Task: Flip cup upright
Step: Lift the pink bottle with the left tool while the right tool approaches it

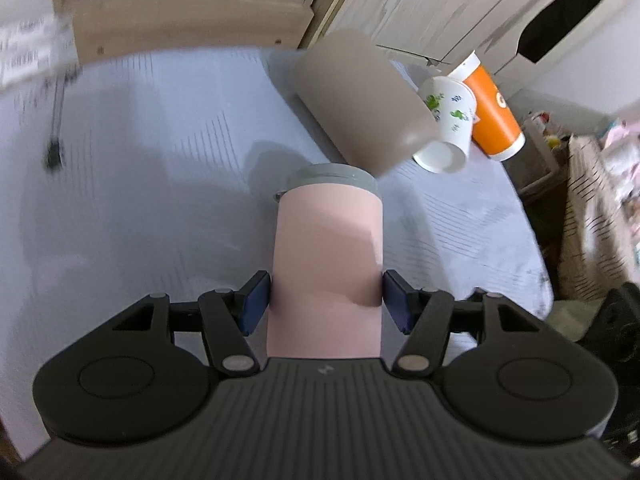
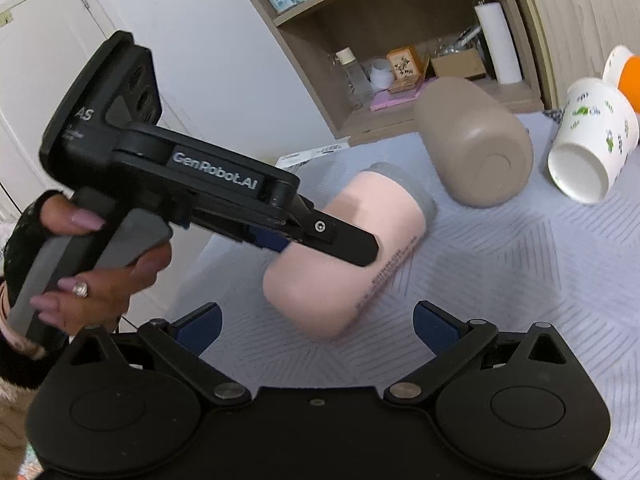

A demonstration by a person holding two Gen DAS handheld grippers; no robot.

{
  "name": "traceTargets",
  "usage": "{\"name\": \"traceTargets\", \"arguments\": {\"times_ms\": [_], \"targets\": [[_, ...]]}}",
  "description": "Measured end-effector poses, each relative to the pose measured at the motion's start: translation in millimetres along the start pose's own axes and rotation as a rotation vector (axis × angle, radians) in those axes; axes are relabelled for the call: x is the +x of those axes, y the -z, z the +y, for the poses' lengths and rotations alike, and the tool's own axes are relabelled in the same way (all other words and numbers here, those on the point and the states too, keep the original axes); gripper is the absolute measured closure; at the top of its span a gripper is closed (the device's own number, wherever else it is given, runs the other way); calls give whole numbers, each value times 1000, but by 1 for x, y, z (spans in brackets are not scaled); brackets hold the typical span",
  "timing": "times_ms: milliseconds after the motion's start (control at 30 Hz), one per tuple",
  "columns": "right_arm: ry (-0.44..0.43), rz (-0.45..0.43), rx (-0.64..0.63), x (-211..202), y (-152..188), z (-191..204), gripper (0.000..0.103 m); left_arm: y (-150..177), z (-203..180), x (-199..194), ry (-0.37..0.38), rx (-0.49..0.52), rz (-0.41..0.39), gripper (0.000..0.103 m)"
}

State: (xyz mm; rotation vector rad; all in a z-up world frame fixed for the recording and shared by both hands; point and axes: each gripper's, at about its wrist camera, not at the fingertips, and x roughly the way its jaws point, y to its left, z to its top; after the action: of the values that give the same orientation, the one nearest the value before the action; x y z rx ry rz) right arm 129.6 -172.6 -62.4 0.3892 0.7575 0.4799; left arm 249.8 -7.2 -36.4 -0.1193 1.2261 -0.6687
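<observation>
A pink cup with a grey lid [image 1: 326, 264] is held tilted over the grey-blue tablecloth. My left gripper [image 1: 326, 300] is shut on its body, blue pads on both sides. In the right wrist view the same pink cup [image 2: 348, 256] is lifted at a slant, lid end away, with the left gripper [image 2: 320, 240] clamped across it. My right gripper [image 2: 316, 328] is open and empty, just below the cup's base end.
A tan cup [image 1: 360, 100] [image 2: 476, 140] lies on its side behind. A white cactus-print paper cup [image 1: 448, 128] [image 2: 588, 140] and an orange cup [image 1: 492, 108] [image 2: 628, 80] lie tipped at the right. A wooden shelf [image 2: 400, 40] stands behind the table [image 1: 140, 160].
</observation>
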Motion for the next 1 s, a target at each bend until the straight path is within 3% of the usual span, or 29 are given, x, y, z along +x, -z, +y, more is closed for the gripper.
{"name": "traceTargets", "arguments": {"times_ms": [267,433,533,667,867,1000], "targets": [[21,-5,65,-15,1,-16,0,20,-10,10,75,-100,18,43],[117,11,12,-14,2,-13,0,26,-13,15,123,-147,51,43],[84,26,13,-12,-1,-14,3,28,-17,15,131,-147,72,43],[88,75,48,-5,-8,-23,17,29,-26,13,139,-76,75,44],[34,126,40,-8,-13,-33,22,29,-35,1,128,30,33,43],[14,128,29,-11,-11,-36,22,30,-36,7,135,41,31,43]]}}
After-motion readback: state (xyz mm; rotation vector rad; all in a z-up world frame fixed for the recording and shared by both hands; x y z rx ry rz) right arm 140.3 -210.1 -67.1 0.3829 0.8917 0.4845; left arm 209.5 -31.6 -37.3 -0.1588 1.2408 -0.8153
